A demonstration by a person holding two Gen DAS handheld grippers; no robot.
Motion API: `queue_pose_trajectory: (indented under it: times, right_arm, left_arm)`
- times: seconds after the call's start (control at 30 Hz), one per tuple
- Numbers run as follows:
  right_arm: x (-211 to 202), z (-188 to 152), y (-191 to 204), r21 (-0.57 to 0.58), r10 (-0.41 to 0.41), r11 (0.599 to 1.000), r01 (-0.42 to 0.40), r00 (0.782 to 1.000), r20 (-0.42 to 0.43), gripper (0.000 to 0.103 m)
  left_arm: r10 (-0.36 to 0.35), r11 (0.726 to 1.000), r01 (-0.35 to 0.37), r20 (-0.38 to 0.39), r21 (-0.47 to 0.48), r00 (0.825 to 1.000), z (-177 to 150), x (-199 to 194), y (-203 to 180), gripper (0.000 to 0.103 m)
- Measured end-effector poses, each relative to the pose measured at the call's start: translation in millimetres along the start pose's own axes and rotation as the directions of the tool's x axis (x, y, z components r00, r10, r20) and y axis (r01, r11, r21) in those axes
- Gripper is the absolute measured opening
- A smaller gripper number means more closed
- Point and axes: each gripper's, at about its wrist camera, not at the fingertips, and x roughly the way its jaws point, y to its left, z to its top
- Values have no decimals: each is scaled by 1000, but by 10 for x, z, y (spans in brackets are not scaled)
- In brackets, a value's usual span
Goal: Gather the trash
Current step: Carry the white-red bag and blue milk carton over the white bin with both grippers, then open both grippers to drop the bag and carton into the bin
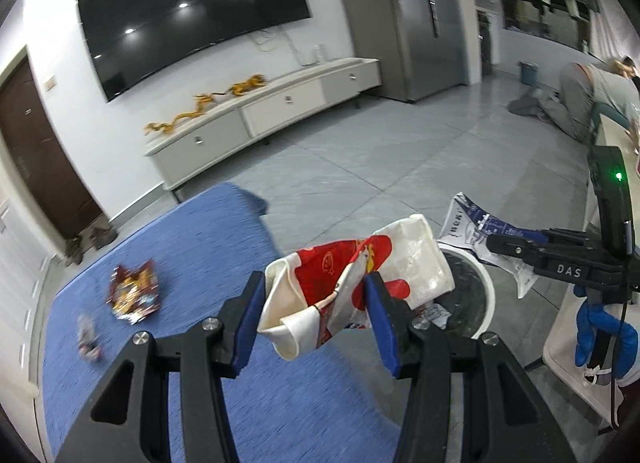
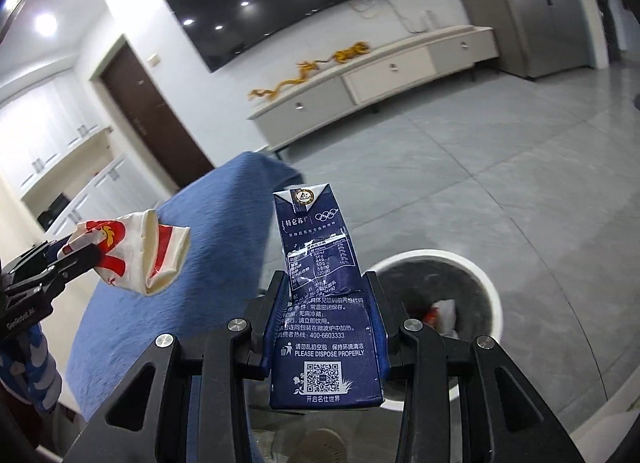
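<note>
My left gripper [image 1: 316, 319] is shut on a crumpled red and white paper cup [image 1: 352, 287], held above the blue table's edge beside the bin; it also shows in the right wrist view [image 2: 136, 255]. My right gripper [image 2: 326, 327] is shut on a flattened dark blue milk carton [image 2: 320, 303], held above and left of the white-rimmed bin [image 2: 480, 275]. In the left wrist view the right gripper [image 1: 504, 247] holds the carton [image 1: 480, 239] over the bin [image 1: 486, 291]. Trash lies inside the bin [image 2: 442, 315].
A red snack wrapper [image 1: 134, 291] and a small blurred wrapper [image 1: 88, 337] lie on the blue table [image 1: 180, 263]. A TV cabinet [image 1: 264, 111] stands along the far wall across grey floor. A person [image 1: 592, 99] crouches at the far right.
</note>
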Motion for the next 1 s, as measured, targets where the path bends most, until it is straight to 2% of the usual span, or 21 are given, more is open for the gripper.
queue_pose_trajectory:
  times: [0.23, 0.43, 0.8, 1.0]
  right_arm:
    - [119, 17, -175, 46, -87, 995, 88, 996, -18, 37]
    - [259, 8, -297, 80, -141, 986, 144, 989, -42, 37]
    - [600, 25, -493, 122, -215, 966, 226, 972, -98, 37]
    - [674, 83, -574, 119, -244, 959, 256, 964, -105, 36]
  left_arm:
    - [-68, 996, 70, -42, 47, 997, 152, 497, -279, 48]
    - [-93, 992, 99, -76, 75, 993, 206, 857, -529, 48]
    - [-121, 988, 133, -141, 81, 983, 218, 1259, -750, 49]
    - [-148, 986, 158, -165, 52, 975, 235, 1426, -792, 52]
